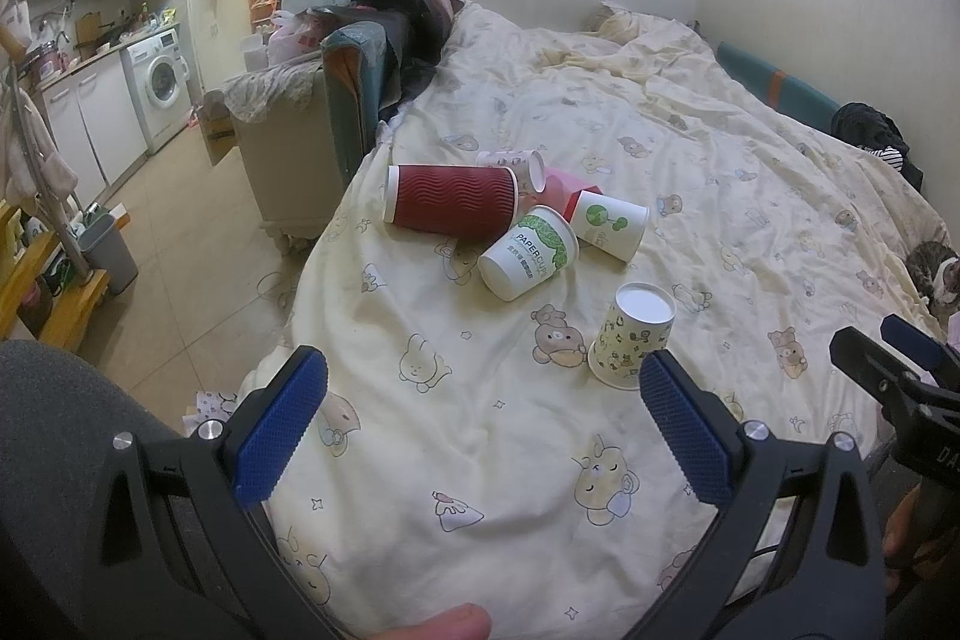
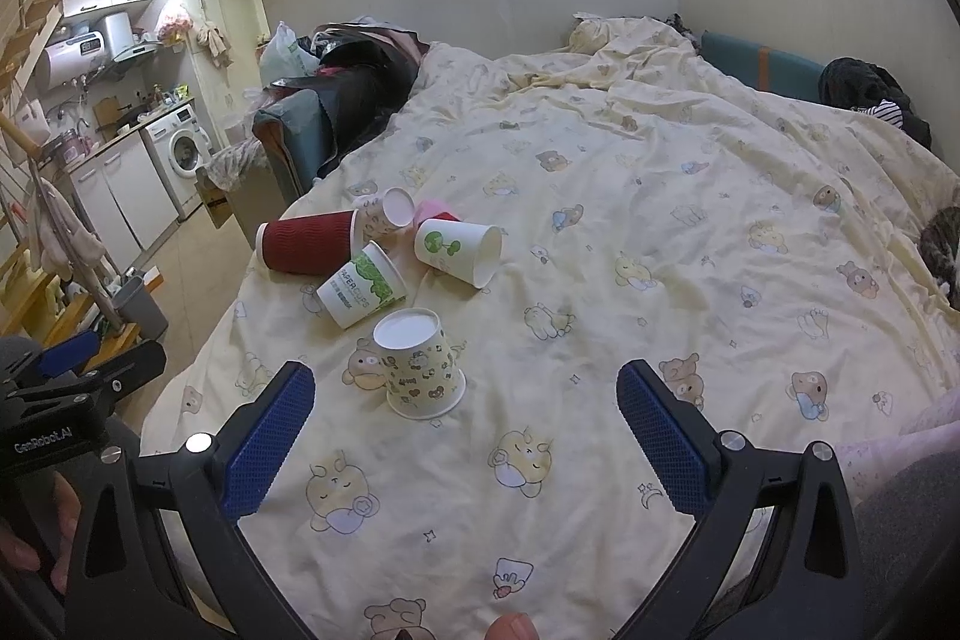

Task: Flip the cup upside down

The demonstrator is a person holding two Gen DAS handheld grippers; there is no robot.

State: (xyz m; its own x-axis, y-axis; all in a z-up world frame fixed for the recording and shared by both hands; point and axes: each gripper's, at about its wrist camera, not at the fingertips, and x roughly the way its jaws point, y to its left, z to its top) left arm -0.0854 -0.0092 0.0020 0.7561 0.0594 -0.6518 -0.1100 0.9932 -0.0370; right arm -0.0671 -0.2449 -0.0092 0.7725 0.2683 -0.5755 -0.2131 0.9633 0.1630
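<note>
We read this as either the tail end of a flip or the gap before the next one. The patterned cup (image 2: 420, 364) stands mouth-down on the bedspread (image 2: 630, 232), flat base up, leaning a bit on the soft cloth. Taking that cup as our landmark: the right gripper (image 2: 465, 436) hovers just on the near side of it, fingers spread wide, nothing btwn them. The left gripper (image 1: 483, 430) sits near it too, w/ the cup just beyond its right finger; jaws likewise wide and empty. Neither touches the cup.

Beyond the patterned cup lies a cluster of others, all on their sides. Closest is the green-leaf "PAPERCUPS" cup (image 2: 360, 286); past that the red ribbed cup (image 2: 306, 244), a white cup w/ green tree logo (image 2: 459, 250) w/ mouth facing right, a small printed cup (image 2: 387, 214), and a pink item (image 2: 437, 211) we can't identify. All look empty where an opening shows; the inside of the patterned cup is hidden, mouth down.

Our judgement: if more cups need flipping, the next move calls for reaching past the patterned cup w/o knocking it, closing on a lying cup's wall lightly (thin paper crushes easily), then rotating it rim-down and setting it on a flatter patch, since the soft bedding could tip it.
</note>
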